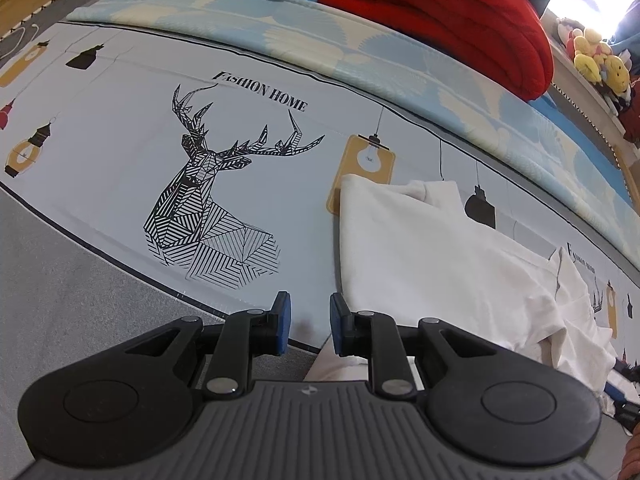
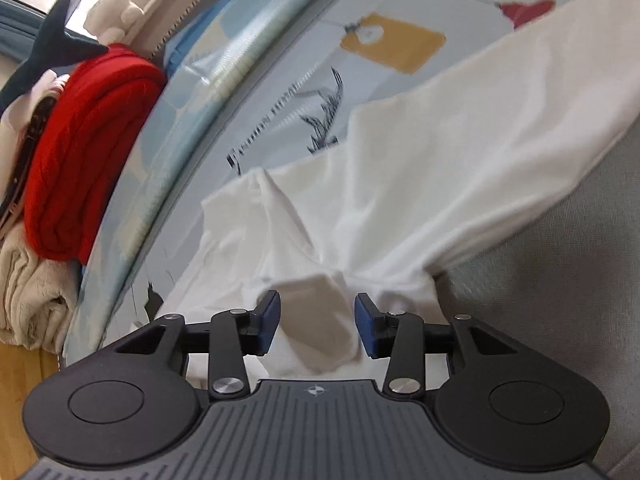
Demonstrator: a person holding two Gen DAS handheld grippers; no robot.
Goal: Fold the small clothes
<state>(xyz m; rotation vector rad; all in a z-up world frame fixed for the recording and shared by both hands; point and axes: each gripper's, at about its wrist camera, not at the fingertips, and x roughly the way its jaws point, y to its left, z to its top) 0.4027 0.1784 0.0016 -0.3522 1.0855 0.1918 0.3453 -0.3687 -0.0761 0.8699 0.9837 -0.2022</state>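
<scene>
Lying on the bed sheet (image 1: 120, 184) in the left wrist view, the white garment (image 1: 424, 248) sits right of the printed deer (image 1: 208, 200), its long axis running from its straight upper-left edge down towards the lower right, where it bunches into folds. The left gripper (image 1: 310, 322) hovers at its near-left corner, fingers (image 1: 283, 320) slightly parted, with nothing pressed between them. A red blanket (image 1: 448, 20) lies folded further back.

In the right wrist view, the garment (image 2: 460, 168) stretches diagonally from upper right to a crumpled end at lower centre. The right gripper (image 2: 316, 326) is released, fingers (image 2: 268, 324) apart above a raised fold of cloth without pinching it.
</scene>
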